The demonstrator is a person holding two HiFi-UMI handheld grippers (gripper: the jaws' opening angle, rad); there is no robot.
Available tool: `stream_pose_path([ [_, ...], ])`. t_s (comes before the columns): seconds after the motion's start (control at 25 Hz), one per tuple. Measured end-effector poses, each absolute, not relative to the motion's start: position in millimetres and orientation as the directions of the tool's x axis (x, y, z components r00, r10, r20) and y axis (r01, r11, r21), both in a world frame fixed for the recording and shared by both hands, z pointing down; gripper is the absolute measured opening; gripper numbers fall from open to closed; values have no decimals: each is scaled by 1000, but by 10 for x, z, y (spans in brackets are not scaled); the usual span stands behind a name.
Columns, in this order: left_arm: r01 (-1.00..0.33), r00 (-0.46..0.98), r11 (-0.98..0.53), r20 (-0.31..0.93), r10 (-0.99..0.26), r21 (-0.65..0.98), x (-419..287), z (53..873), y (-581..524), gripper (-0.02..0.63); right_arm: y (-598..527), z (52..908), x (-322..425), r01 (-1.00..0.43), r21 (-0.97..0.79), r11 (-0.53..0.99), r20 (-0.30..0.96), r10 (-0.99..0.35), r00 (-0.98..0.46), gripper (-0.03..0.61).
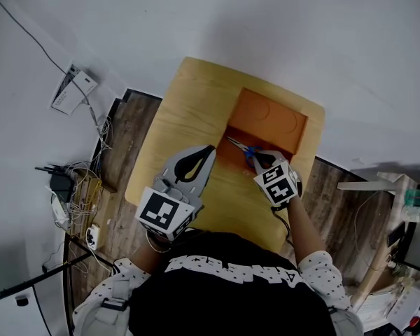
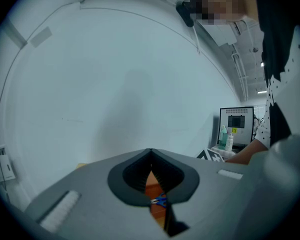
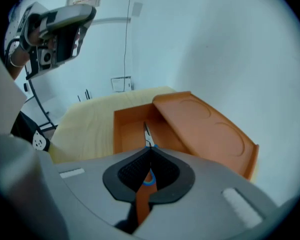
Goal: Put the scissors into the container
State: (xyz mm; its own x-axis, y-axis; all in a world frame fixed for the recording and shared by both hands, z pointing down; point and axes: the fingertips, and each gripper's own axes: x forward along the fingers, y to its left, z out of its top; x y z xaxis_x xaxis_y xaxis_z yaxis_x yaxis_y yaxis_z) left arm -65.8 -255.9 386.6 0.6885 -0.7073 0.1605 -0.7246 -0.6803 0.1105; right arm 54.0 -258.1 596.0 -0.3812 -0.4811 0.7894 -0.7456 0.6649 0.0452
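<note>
While the person (image 1: 231, 285) leans over the table (image 1: 182, 117), both claws are above its near half.

Right claw (image 1: 255, 156): pinching the scissors (image 1: 239, 145) by the blue handles. In the right gripper view a blue loop shows in the gap behind the pressed tips, and the metal blades (image 3: 147, 134) stick out ahead of the claw (image 3: 150, 151). The blades are shut, or nearly so.

Scissors position: blades reach over the open near part of the orange container (image 1: 255, 140), pointing toward its far left. The handles stay outside, at the near rim. Cannot tell whether the blade tips touch the bottom.

Container: an orange box on the pale wooden table, toward its far right side. An orange lid (image 1: 269, 114) with two shallow round recesses lies over the far part of the box, leaving the near part open. In the right gripper view the box wall (image 3: 125, 129) and lid (image 3: 205, 129) are plain, and the lid looks tilted.

Left claw (image 1: 210, 149): tips pressed together, holding nothing. It hovers over the table just beside the container's near left corner, apart from the scissors. In the left gripper view its tips (image 2: 150, 151) meet, and through the gap below them show a sliver of orange and the blue handles (image 2: 161, 201).

Surroundings: a tangle of cables (image 1: 77, 187) on the wood floor to the left. A monitor (image 2: 236, 124) stands in the background of the left gripper view.
</note>
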Motion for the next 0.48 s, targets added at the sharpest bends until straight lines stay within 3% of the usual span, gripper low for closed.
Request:
stream_pose_path([
  [0.2, -709, 704, -700, 145, -695, 87, -577, 3780, -2465, 2, -2553, 5303, 729, -860, 60, 507, 637, -682, -358, 15],
  [0.48, -699, 712, -714, 140, -688, 39, -532, 3689, -2332, 2, -2273, 4466, 977, -935, -109, 338, 393, -849, -353, 14],
])
